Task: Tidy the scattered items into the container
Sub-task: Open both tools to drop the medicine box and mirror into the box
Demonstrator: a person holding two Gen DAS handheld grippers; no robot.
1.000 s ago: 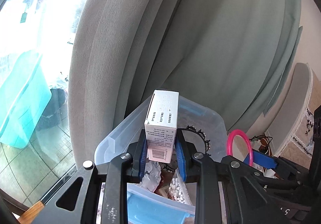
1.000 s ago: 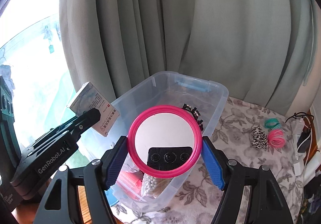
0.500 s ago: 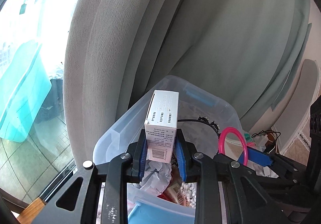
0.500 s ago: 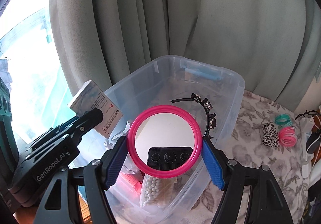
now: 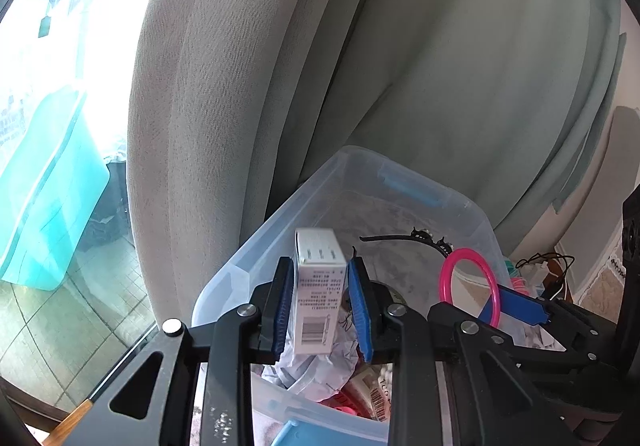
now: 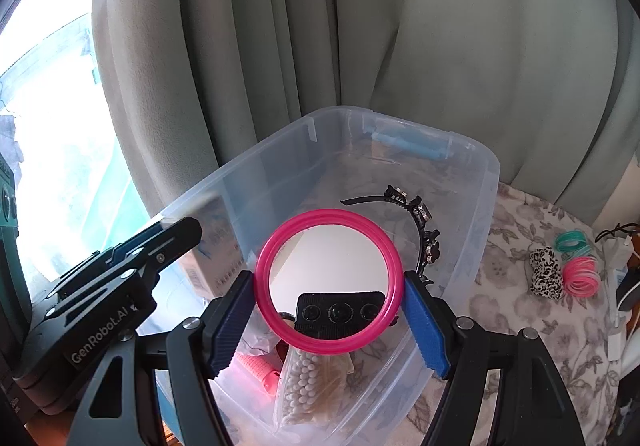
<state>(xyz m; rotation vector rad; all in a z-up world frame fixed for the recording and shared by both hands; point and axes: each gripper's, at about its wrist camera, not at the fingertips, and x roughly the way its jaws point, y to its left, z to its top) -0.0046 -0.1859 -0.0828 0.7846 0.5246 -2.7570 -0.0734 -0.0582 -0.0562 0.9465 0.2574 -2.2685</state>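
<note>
While the left gripper (image 5: 320, 310) stands parted around the falling white carton (image 5: 318, 292), the clear plastic bin (image 6: 472, 154) lies beneath. Right gripper (image 6: 328, 320) clamps the round pink-rimmed mirror (image 6: 328, 282); a black headband (image 6: 418, 226) lies ahead inside.

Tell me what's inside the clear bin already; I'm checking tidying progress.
Inside the clear bin: black headband, bag of white beads, pink item, crumpled paper. The round mirror and grippers cover the rest.

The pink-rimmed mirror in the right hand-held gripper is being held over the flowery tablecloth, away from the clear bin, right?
Not quite. The right wrist view shows the pink-rimmed mirror in the right hand-held gripper held over the clear bin, not the flowery tablecloth.
</note>
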